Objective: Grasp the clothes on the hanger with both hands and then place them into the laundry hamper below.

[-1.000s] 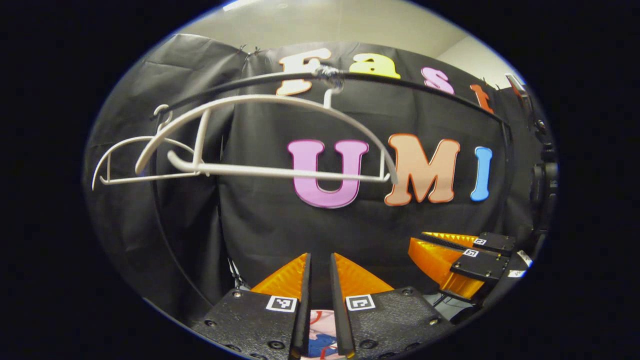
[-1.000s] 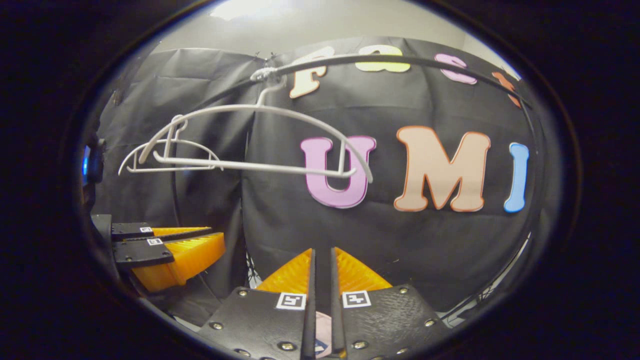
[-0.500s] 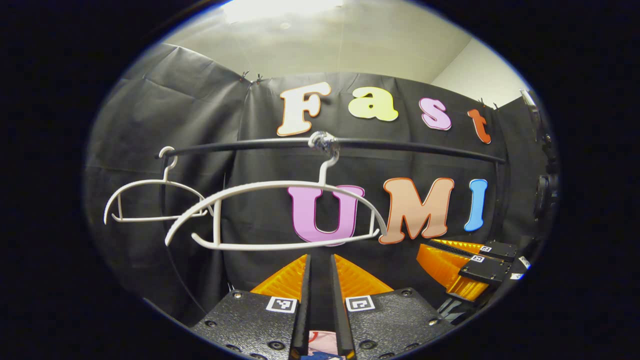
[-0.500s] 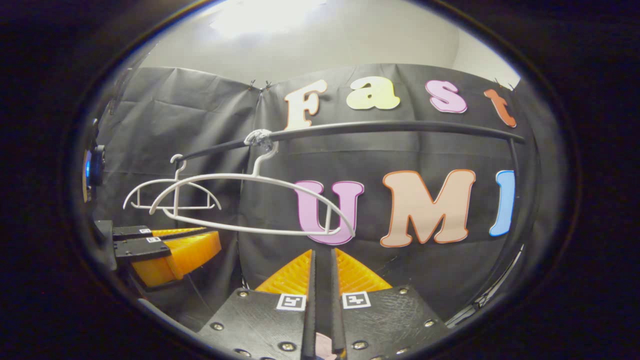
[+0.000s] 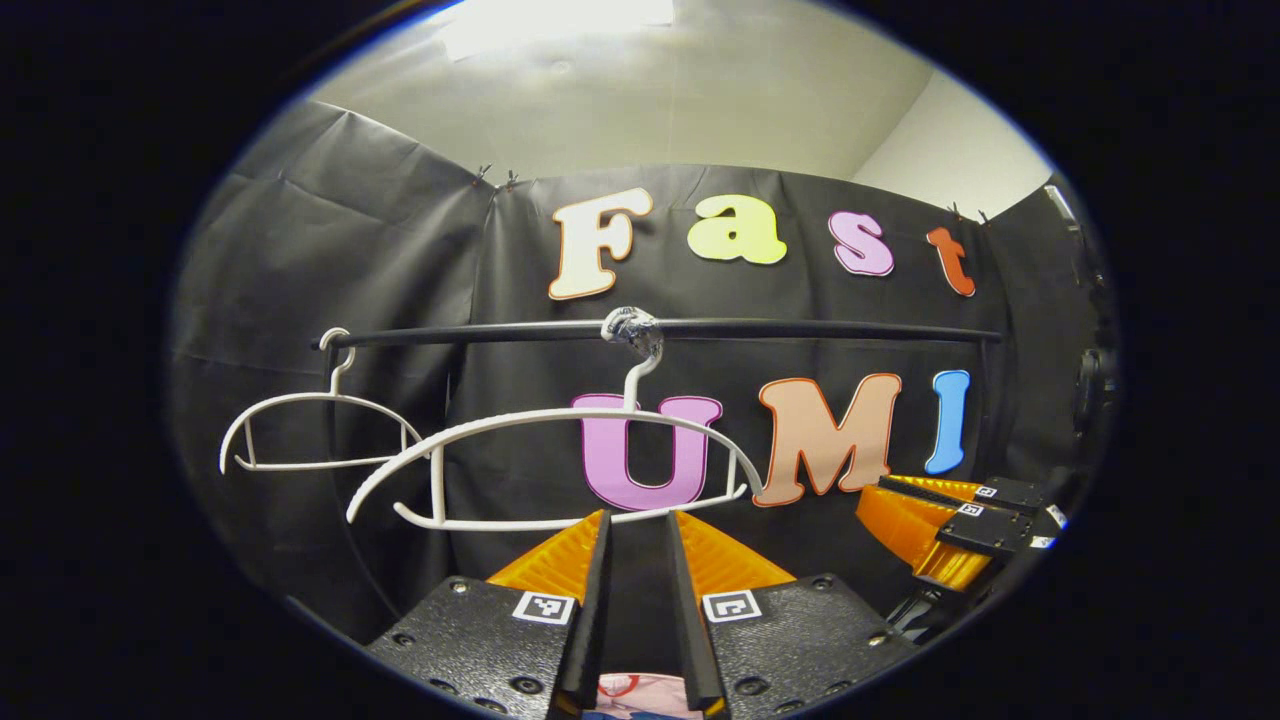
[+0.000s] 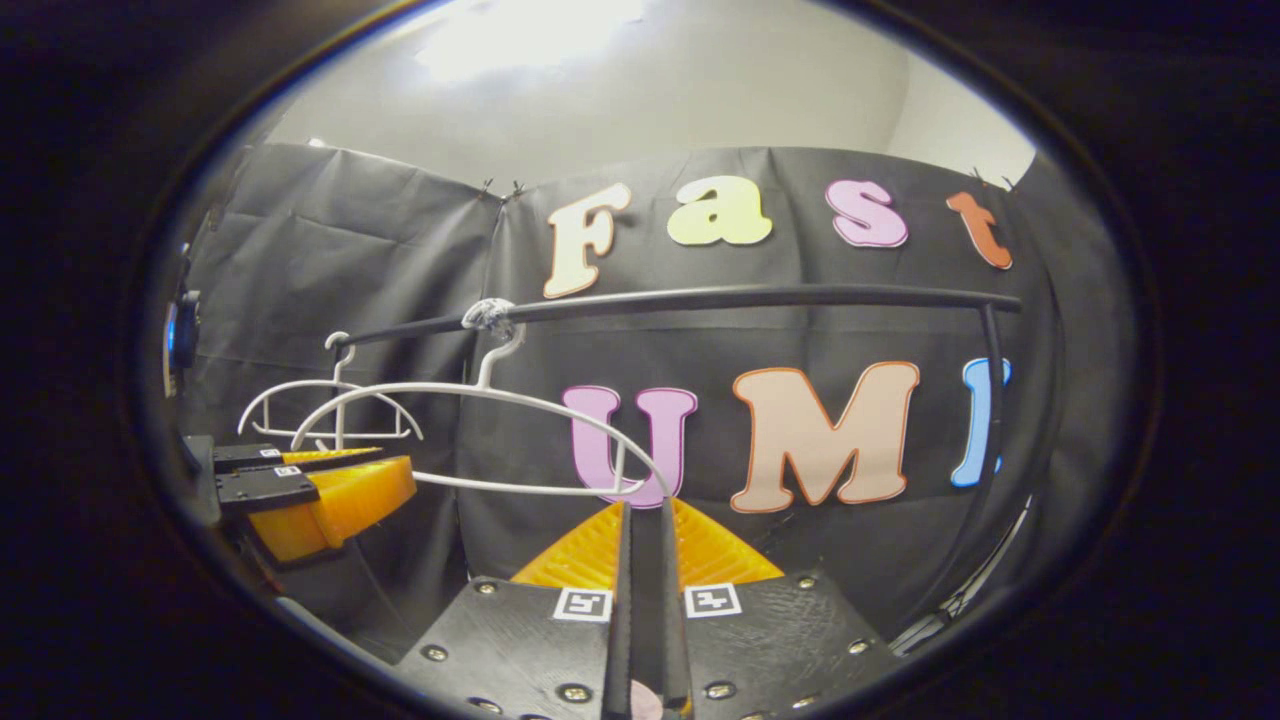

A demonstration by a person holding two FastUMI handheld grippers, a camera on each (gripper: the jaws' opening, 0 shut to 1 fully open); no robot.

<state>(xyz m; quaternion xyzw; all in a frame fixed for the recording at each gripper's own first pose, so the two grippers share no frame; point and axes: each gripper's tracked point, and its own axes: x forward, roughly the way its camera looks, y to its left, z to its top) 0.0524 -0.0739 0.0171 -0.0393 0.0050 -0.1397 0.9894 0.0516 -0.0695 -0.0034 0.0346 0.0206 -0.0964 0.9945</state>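
L gripper (image 5: 637,560), bottom centre, jaws standing slightly apart; pink printed garment (image 5: 640,692) showing between them. R gripper (image 6: 645,560) nearly closed on pink cloth (image 6: 645,700). Bare white plastic hanger (image 5: 545,470) hanging mid-frame from black rail (image 5: 800,328).

Both views low and tilted upward, facing the booth wall, sharing the rail (image 5: 800,328) at twelve o'clock, left gripper view's camera sitting further left

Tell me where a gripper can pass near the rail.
Free: the rail's right stretch, from the taped hook to the end post. Crowded: left stretch, where the near hanger and far hanger overlap.
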